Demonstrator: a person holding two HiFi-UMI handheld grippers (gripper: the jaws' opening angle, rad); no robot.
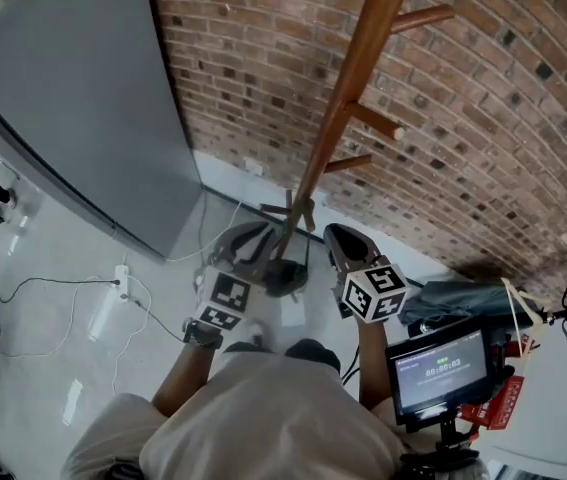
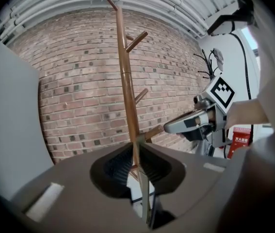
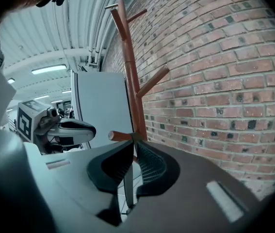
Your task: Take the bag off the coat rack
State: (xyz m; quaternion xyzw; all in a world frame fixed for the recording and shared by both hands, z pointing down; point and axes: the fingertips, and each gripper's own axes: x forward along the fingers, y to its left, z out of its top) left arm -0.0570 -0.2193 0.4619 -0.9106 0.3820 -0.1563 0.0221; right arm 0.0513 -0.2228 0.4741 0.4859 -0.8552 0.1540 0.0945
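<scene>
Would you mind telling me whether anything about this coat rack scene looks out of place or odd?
The brown wooden coat rack has only bare pegs in all three views: no bag hangs on it. A dark grey fabric bundle lies off to the right, possibly the bag.

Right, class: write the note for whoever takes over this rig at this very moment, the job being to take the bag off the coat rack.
Left gripper: jaws a narrow gap apart, empty, pointing at the rack.
Right gripper: the same, empty.
Coat rack: upright before the brick wall; every peg in view is bare.
Dark bundle with a pale strap lies at the right, by the screen; it may be the bag, but that cannot be told.
Done: nothing hangs on the rack.
Left: check the bundle.
</scene>
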